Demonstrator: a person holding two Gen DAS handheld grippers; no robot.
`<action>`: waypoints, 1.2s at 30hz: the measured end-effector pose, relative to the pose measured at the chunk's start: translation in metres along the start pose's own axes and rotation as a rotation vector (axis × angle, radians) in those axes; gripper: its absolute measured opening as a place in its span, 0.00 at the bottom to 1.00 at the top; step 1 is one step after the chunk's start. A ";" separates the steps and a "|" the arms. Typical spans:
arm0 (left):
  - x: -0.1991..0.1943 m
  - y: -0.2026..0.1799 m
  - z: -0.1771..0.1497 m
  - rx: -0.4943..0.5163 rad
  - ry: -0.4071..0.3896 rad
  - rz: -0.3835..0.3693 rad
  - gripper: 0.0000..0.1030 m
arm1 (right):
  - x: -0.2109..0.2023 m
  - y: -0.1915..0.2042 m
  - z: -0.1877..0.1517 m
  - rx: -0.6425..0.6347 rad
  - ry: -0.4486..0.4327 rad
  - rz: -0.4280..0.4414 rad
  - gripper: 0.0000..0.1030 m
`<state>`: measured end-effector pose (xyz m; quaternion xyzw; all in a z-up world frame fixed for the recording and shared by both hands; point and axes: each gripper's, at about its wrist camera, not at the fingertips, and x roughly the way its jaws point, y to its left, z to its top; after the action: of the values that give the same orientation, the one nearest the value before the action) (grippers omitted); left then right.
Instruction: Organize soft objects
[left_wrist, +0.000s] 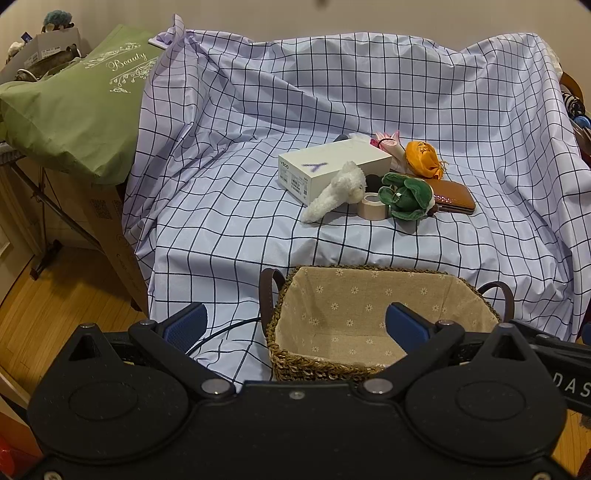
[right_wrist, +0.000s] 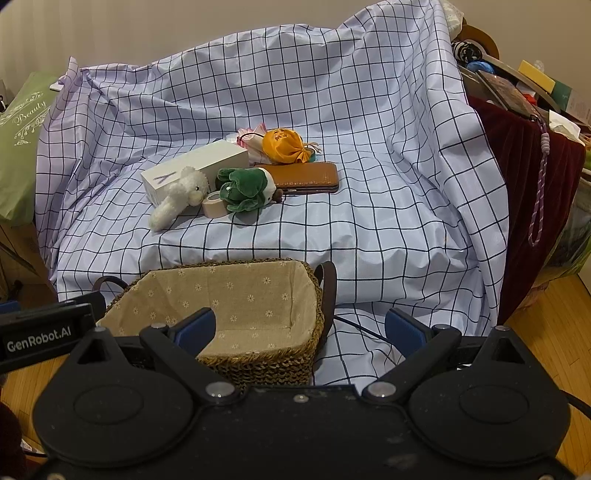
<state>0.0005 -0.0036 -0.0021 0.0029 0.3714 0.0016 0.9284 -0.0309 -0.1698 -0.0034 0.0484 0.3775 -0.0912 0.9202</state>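
1. Left tongs (left_wrist: 295, 325) spread wide, holding nothing, low over the lined wicker basket (left_wrist: 369, 365).
2. Right tongs (right_wrist: 300, 326) likewise released, beside the basket's right handle.
3. White plush (left_wrist: 338, 192) leans on a white box (left_wrist: 332, 166) on the checked cloth (left_wrist: 240, 206).
4. Green plush (left_wrist: 404, 195) lies by a tape roll (left_wrist: 373, 206) and brown case (left_wrist: 452, 197); orange pouch (left_wrist: 423, 157) behind.
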 end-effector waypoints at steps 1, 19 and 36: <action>0.000 0.000 0.000 0.000 0.000 0.000 0.97 | 0.000 0.000 0.000 0.000 0.000 0.000 0.96; 0.002 0.001 -0.006 0.000 0.001 -0.003 0.97 | 0.000 0.000 0.000 0.001 0.003 0.000 0.96; 0.002 0.000 -0.007 -0.010 0.021 -0.032 0.97 | 0.002 0.000 -0.005 0.013 0.008 0.006 0.96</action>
<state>-0.0029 -0.0030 -0.0091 -0.0078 0.3812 -0.0112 0.9244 -0.0330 -0.1696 -0.0080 0.0559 0.3803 -0.0908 0.9187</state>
